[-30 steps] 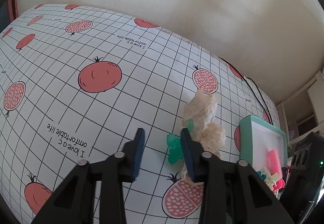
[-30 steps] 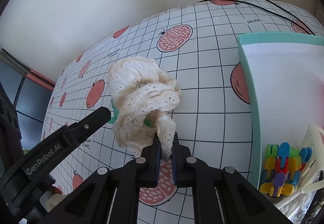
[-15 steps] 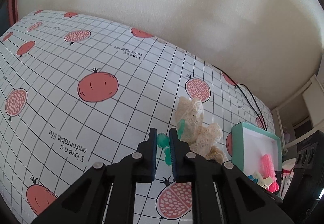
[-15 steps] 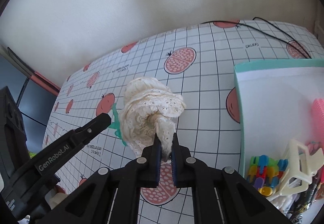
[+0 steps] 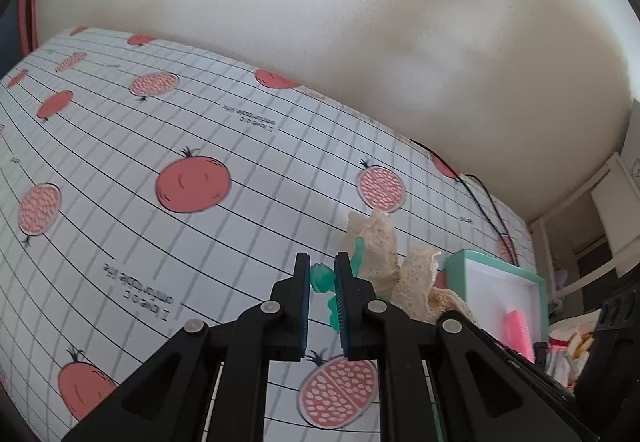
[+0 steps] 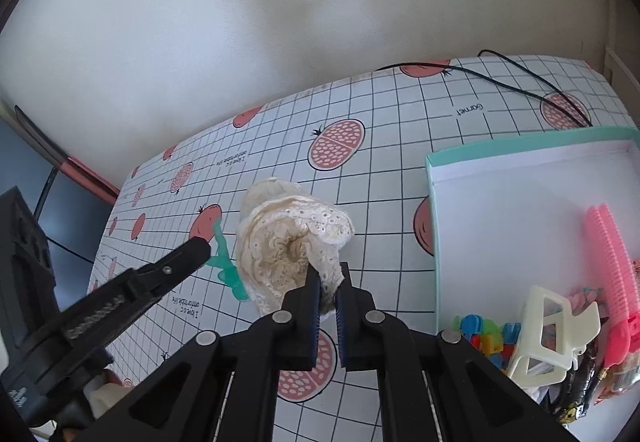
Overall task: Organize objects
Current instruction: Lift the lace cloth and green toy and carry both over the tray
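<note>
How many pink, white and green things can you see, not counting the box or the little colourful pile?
Pink: 1, comb
White or cream: 2, lace scrunchie, claw clip
Green: 1, clip
Total: 4

Table cloth [image 6: 400, 178] with red fruit pictures; green box [image 6: 432, 210] at three o'clock, black wire [image 6: 520, 74] at one.

Lace scrunchie [image 6: 292, 242] left of box [image 6: 432, 202], comb [image 6: 608, 254] inside.
</note>
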Action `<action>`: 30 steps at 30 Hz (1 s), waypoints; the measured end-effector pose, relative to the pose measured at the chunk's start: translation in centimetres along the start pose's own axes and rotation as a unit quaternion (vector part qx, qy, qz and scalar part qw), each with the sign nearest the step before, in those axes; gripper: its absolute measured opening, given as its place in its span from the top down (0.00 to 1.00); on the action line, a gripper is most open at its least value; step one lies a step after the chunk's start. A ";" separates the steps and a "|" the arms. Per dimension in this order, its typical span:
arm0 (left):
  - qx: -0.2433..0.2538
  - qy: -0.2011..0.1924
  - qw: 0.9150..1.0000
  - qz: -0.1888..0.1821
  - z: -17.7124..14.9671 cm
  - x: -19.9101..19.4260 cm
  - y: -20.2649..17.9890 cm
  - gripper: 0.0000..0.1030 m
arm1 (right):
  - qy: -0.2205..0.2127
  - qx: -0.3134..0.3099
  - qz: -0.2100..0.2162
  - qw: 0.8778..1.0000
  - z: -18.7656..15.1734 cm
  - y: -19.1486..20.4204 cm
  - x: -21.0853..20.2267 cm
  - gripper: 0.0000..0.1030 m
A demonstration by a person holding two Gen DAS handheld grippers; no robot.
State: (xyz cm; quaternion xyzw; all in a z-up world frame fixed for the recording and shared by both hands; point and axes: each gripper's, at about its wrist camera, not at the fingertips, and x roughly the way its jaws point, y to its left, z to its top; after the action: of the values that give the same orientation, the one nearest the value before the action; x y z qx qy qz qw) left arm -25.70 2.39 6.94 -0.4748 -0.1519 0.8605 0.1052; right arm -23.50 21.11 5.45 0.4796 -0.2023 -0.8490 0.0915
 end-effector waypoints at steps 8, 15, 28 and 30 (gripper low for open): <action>0.014 0.008 0.999 -0.033 0.3 -1.2 -2.0 0.88 | -0.006 0.011 0.004 1.000 0.1 -0.3 -0.1 0.93; -0.002 0.013 0.998 -0.061 0.8 -2.4 -2.0 0.88 | 0.002 0.017 0.002 1.000 0.1 -0.6 0.3 0.94; -0.028 -0.027 0.997 -0.066 2.0 -5.0 -0.9 0.88 | -0.046 0.018 0.037 0.998 1.6 0.0 -3.7 0.94; -0.027 -0.036 0.997 -0.063 2.1 -5.7 -1.0 0.88 | -0.060 0.014 0.037 0.997 2.0 -0.1 -4.9 0.94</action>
State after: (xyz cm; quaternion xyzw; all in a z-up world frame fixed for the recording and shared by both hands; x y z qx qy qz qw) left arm -24.46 1.08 12.87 -0.4353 -0.2087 0.8643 0.1410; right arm -22.64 23.42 10.14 0.4215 -0.2370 -0.8692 0.1035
